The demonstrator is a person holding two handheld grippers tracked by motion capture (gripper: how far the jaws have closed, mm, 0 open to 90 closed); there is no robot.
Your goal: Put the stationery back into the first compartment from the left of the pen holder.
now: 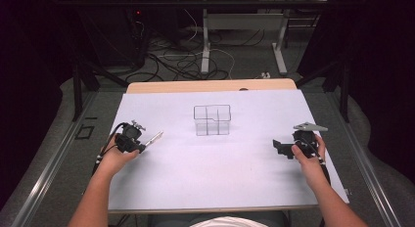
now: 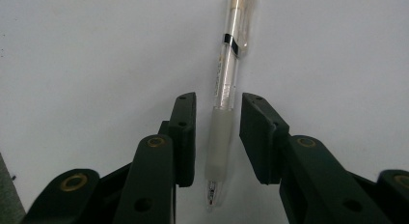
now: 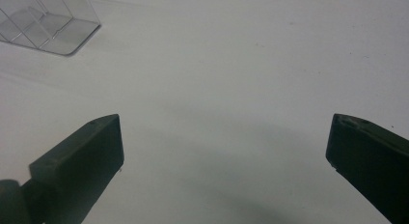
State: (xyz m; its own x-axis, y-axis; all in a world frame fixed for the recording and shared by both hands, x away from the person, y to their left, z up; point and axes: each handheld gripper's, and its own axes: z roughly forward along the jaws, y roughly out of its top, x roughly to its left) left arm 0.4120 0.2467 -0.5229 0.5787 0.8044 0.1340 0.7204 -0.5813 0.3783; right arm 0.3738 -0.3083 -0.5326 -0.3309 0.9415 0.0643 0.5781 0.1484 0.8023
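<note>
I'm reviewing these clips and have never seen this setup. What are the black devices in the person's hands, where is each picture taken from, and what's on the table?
A person sits at a white table holding a hand-operated two-jaw gripper in each hand. The high view looks down from above: left gripper, right gripper. The other two pictures come from cameras riding on the grippers, looking along their black jaws. A clear divided box stands mid-table. A clear pen lies between the left gripper's jaws, with a gap on each side, so it is not clamped. The right gripper is wide open over bare table.

Clear pen (image 2: pixel 225 113) lies flat on white table (image 1: pixel 205 173) (near divided clear box (image 1: pixel 212 120)).
</note>
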